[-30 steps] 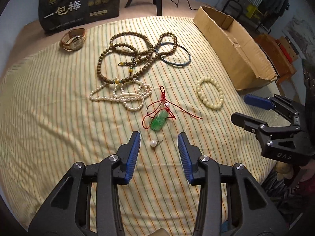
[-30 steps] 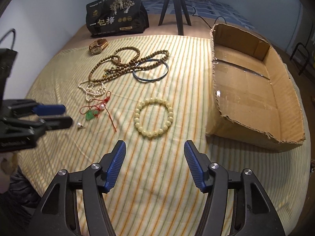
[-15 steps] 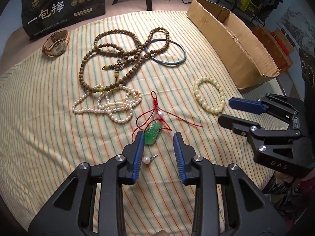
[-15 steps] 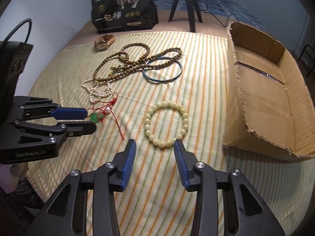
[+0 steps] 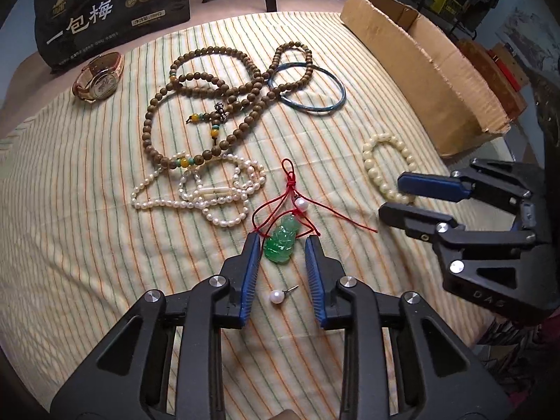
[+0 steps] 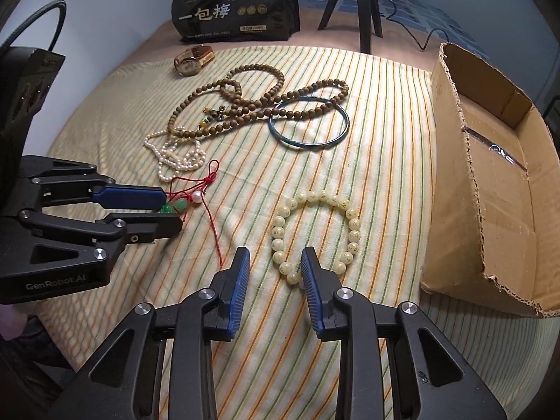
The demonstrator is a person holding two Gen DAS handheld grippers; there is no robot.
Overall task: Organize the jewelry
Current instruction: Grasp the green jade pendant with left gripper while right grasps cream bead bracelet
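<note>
Within a second the left gripper (image 5: 281, 241) had slid forward past the small white pearl stud (image 5: 276, 295), now back between its finger bases, and narrowed without closing, so the carved green jade pendant on red cord (image 5: 281, 241) sat between its fingertips. The right gripper (image 6: 273, 260), likewise narrowed but apart, had reached the cream bead bracelet's (image 6: 316, 229) near rim. Both looked poised for picks toward the open cardboard box (image 6: 497, 182) beyond.

A: Any writing you can read?
B: The black bag (image 6: 232, 1), far ahead of the right tongs (image 6: 273, 265), says "一包梅" in big white characters.
A: And on the tools?
B: The left tongs (image 6: 173, 211) body reads "GenRobot.AI". The right tongs body shows "DAS". The cream bracelet (image 6: 316, 232) beads bear characters too small to read.
</note>
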